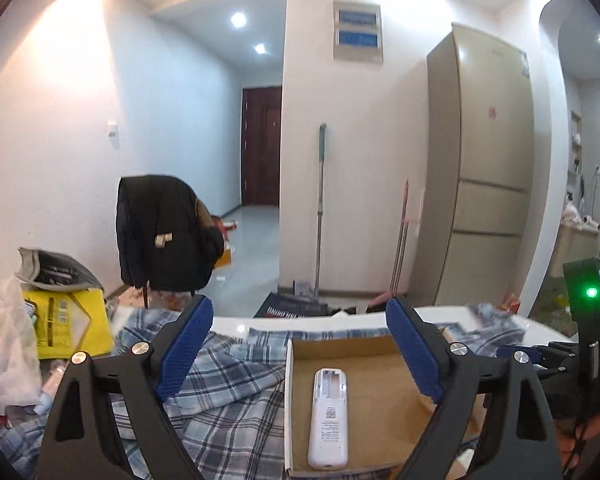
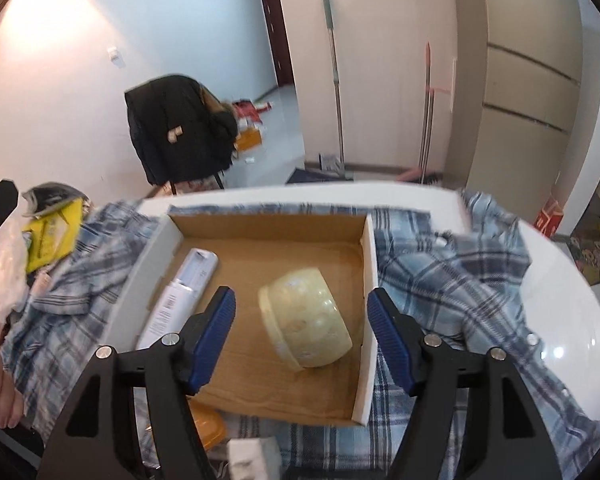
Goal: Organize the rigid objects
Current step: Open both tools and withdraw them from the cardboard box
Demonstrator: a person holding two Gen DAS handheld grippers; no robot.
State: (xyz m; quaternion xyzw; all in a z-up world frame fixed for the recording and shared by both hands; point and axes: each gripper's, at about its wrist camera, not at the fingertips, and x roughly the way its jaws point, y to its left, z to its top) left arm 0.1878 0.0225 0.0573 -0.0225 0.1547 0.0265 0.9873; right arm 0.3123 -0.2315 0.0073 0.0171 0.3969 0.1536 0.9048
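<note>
An open cardboard box (image 2: 370, 264) with white walls lies on a plaid cloth. In it lie a white remote control (image 2: 184, 292), back side up, and a pale yellow bowl (image 2: 306, 322) tipped on its side. My right gripper (image 2: 302, 300) is open above the box, its blue pads on either side of the bowl and apart from it. In the left wrist view the box (image 1: 287, 400) and remote (image 1: 329, 420) show between the fingers. My left gripper (image 1: 300, 312) is open and empty, held above the box's left part.
The blue plaid cloth (image 2: 452, 280) covers a white table (image 2: 572, 320). A yellow packet (image 1: 66, 322), plastic bags and clutter lie at the left. An orange lid (image 2: 208, 426) and a small white object (image 2: 252, 460) lie in front of the box. A chair with a black jacket (image 1: 160, 232) stands behind.
</note>
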